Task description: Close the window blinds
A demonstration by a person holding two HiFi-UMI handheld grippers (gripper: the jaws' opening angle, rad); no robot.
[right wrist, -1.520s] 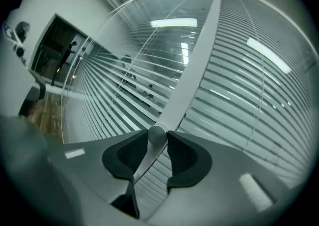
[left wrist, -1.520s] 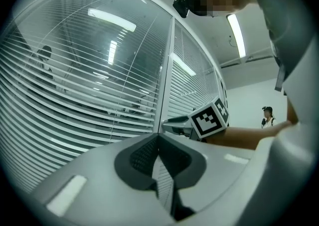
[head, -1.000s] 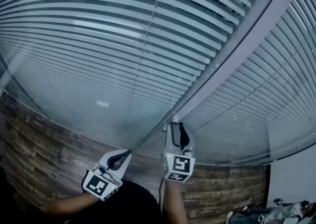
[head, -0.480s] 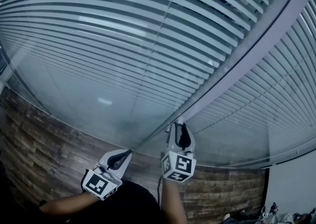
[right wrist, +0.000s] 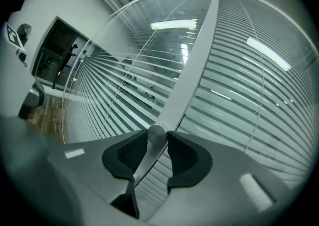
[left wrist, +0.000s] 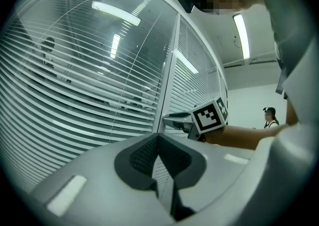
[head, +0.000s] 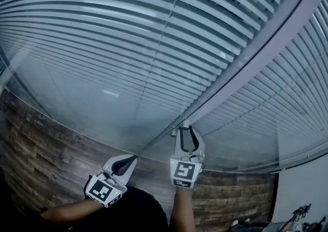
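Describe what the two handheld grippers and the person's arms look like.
Both the left gripper and right gripper have pale grey bodies, black-padded fingers and a white cube with black square markers. The forearms are bare. The right gripper's jaws have just been closing, the blind wand between them.

Left gripper (head: 134, 157), right gripper (head: 185, 128): pale grey bodies, black textured pads (right wrist: 185, 159), white cubes (head: 185, 172) bearing black square markers.

text: none readable | numbers: none | brands: none | signs: none in any view
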